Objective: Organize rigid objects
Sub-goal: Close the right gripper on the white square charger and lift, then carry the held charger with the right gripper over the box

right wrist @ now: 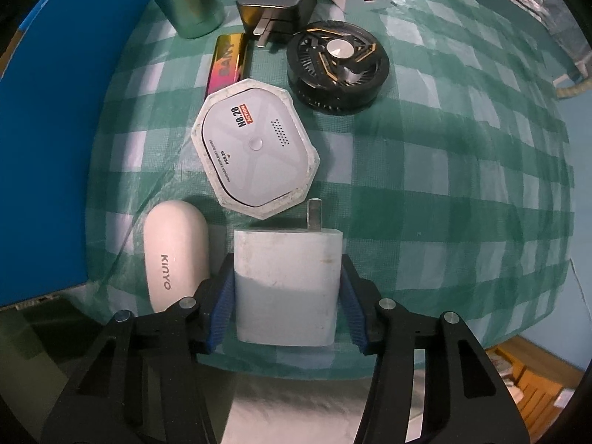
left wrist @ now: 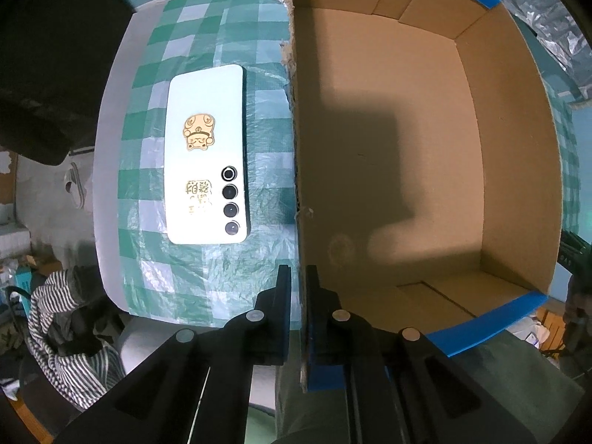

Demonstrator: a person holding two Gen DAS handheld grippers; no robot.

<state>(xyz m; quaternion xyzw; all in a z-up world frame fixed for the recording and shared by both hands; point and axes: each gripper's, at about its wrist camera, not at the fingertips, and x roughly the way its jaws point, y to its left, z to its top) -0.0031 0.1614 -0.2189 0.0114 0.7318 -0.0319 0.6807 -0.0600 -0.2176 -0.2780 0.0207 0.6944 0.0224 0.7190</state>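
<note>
Green-and-white checked cloth (right wrist: pixel 425 155) covers the bench; cluttered room around, striped fabric (left wrist: pixel 66 333) off the near left edge. Left gripper (left wrist: pixel 298 281) is clamped on the cardboard box (left wrist: pixel 407 148) wall, box interior bare; white phone (left wrist: pixel 205 155) lies face down just beside that wall. Right gripper (right wrist: pixel 288 296) straddles the white charger (right wrist: pixel 286 285) near the bench's near edge, blue pads at its sides, contact unclear. Crowding it: white KINYO case (right wrist: pixel 174 255), octagonal white device (right wrist: pixel 255 151), black fan (right wrist: pixel 338 70), black charger (right wrist: pixel 279 0), green tin (right wrist: pixel 187 0).
</note>
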